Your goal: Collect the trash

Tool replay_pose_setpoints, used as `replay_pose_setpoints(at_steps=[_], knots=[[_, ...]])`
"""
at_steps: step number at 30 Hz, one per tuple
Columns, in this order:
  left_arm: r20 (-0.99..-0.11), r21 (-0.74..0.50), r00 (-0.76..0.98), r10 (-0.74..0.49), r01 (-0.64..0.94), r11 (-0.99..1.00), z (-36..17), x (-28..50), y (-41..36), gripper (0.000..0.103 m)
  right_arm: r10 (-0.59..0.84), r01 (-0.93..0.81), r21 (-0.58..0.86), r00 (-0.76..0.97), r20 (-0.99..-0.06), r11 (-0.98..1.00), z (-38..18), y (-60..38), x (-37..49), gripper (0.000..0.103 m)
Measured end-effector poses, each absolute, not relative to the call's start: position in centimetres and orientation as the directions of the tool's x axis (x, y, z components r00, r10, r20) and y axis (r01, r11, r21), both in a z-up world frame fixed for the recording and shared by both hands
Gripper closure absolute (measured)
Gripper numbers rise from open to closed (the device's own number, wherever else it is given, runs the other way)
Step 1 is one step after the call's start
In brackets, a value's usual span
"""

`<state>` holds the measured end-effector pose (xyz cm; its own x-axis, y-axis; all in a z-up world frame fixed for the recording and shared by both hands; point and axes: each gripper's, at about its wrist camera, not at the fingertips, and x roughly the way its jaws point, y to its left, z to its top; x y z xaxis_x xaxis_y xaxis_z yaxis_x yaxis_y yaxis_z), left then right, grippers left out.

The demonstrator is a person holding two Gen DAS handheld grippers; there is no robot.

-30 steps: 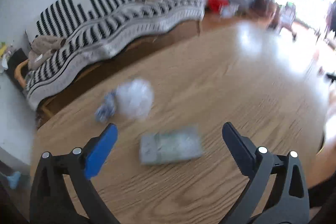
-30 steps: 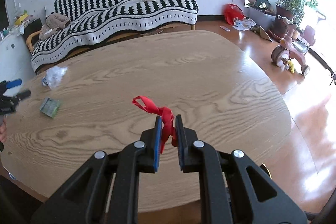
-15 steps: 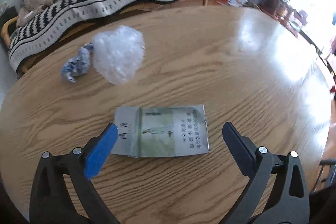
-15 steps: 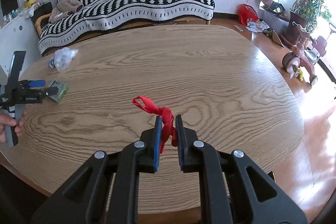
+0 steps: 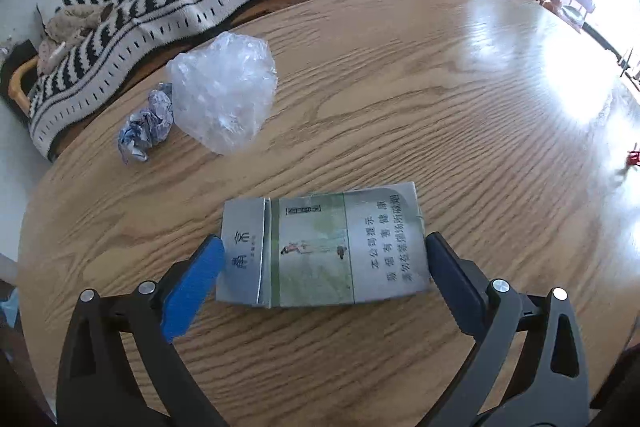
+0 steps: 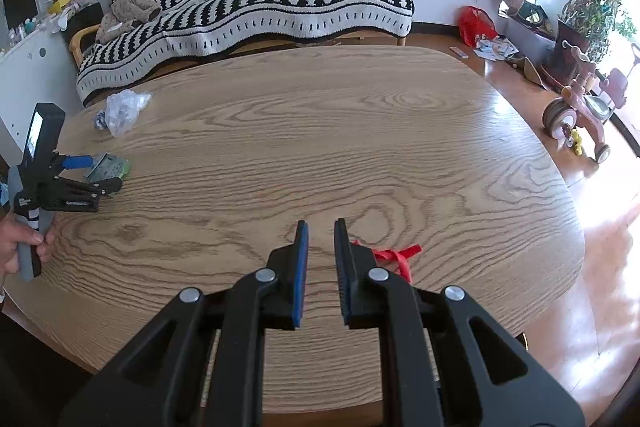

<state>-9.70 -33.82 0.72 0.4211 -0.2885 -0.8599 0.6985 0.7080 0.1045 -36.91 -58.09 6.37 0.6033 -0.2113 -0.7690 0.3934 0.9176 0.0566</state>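
Note:
A flat grey-green cigarette pack (image 5: 324, 247) lies on the wooden table (image 5: 440, 107). My left gripper (image 5: 322, 247) is open, with one finger on each side of the pack, close to its short ends. Beyond it lie a crumpled clear plastic bag (image 5: 224, 91) and a blue-white paper wad (image 5: 144, 127). My right gripper (image 6: 320, 231) is open a little and empty. A red ribbon scrap (image 6: 394, 255) lies on the table just right of its right finger. The right wrist view also shows the left gripper (image 6: 104, 175) at the pack (image 6: 110, 165) on the far left.
A sofa with a black-and-white striped blanket (image 6: 248, 7) stands behind the table. A pink tricycle (image 6: 580, 107), a red bag (image 6: 474, 21) and potted plants (image 6: 592, 3) are on the floor to the right. The table's front edge (image 6: 320, 403) is near my right gripper.
My left gripper moved forward until its fingers flank the cigarette pack. My right gripper opened, let go of the red ribbon, and shifted left; the ribbon now lies on the table.

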Motion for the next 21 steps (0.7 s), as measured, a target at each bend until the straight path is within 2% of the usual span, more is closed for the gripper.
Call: replay_pose_setpoints(at_steps=[2,3,4,5,7,10,12,15,21], knots=[[-0.842,0.097,0.435,-0.319,0.704,0.704,1.9,-9.8,-33.2,0.006,-0.175,0.377,0.087,0.608,-0.774,0.922,6.2,-59.1,-37.2,0.084],[-0.844,0.094,0.432,-0.318,0.703,0.705,2.0,-9.7,-32.9,0.006,-0.178,0.379,0.088,0.611,-0.771,0.921,6.1,-59.8,-37.6,0.076],[-0.852,0.076,0.416,-0.319,0.699,0.711,2.1,-9.2,-32.5,0.006,-0.183,0.380,0.080,0.607,-0.773,0.921,6.0,-60.4,-38.0,0.039],[-0.861,0.051,0.396,-0.318,0.691,0.721,2.0,-8.9,-32.0,0.006,-0.191,0.382,0.072,0.606,-0.772,0.921,5.9,-60.8,-38.3,0.013],[-0.870,0.019,0.370,-0.327,0.687,0.726,2.0,-8.8,-31.4,0.006,-0.211,0.386,0.055,0.612,-0.762,0.921,5.6,-61.8,-39.1,0.013],[-0.856,0.079,0.409,-0.317,0.708,0.702,1.8,-9.4,-31.2,0.006,-0.173,0.383,0.083,0.588,-0.790,0.920,4.1,-62.9,-39.3,0.013],[-0.860,0.107,0.411,-0.302,0.725,0.680,1.2,-9.6,-31.5,0.006,-0.201,0.367,0.021,0.553,-0.809,0.930,2.9,-62.4,-38.7,0.013],[-0.863,0.061,0.381,-0.332,0.731,0.680,0.9,-9.2,-31.4,0.006,-0.221,0.327,-0.048,0.519,-0.825,0.944,1.3,-61.7,-37.9,0.013],[-0.867,-0.032,0.327,-0.377,0.717,0.697,0.4,-8.2,-31.7,0.006,-0.194,0.319,-0.030,0.497,-0.846,0.947,-1.1,-62.1,-36.0,0.013]])
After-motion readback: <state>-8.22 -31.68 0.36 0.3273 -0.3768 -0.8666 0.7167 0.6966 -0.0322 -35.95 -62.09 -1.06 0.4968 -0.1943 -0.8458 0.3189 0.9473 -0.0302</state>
